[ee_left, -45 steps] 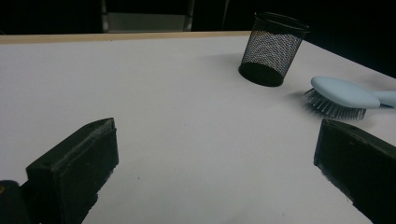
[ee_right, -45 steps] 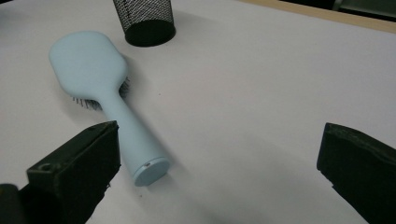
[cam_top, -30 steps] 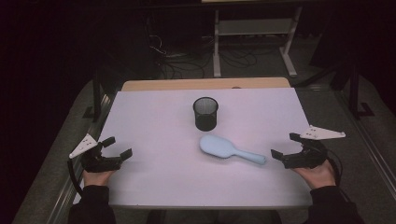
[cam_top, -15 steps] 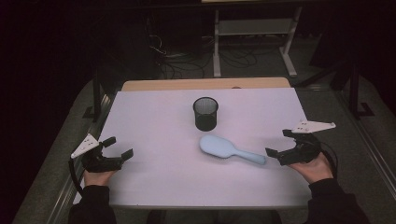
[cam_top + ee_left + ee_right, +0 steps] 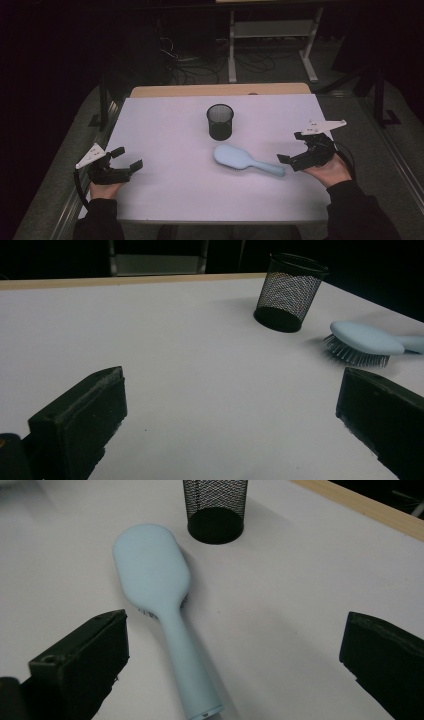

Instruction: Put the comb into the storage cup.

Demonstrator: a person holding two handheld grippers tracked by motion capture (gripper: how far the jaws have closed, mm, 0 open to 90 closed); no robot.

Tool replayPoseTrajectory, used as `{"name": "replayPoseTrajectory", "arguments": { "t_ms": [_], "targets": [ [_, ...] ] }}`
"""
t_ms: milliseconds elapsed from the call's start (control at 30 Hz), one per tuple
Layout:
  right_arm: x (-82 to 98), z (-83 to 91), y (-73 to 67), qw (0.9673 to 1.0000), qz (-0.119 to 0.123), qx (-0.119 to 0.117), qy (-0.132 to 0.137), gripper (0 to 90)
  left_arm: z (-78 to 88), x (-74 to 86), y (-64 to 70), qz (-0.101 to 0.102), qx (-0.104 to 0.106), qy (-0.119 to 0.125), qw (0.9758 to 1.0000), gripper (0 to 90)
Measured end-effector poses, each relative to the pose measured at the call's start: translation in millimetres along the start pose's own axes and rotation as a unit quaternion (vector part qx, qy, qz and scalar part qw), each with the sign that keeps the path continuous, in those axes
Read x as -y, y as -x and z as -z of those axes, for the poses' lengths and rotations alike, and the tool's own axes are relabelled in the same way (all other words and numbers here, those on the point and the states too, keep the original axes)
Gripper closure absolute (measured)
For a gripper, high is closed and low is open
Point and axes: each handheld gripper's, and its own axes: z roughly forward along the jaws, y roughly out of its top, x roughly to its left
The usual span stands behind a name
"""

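From above, the left gripper (image 5: 121,161) rests at the desk's (image 5: 165,130) left edge with its fingers spread and holding nothing, well apart from the black mesh cup (image 5: 220,121); its own view adds the bristles under the pale blue hairbrush (image 5: 365,342), facing the desk. The right gripper (image 5: 293,148) sits just beside the handle tip, perhaps not touching. Its own view shows that handle between spread fingers (image 5: 80,667), nearer the left one, head towards the cup.
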Motion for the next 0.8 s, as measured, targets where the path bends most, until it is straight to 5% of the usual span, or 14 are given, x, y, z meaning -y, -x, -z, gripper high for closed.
{"name": "replayPoseTrajectory", "arguments": {
  "t_ms": [800],
  "targets": [
    [-24.0,-25.1,-6.6,0.9972,0.041,-0.036,-0.052,0.0,-2.4,0.5,0.1,-0.001,0.01,-0.009,0.9999,0.0]
  ]
}}
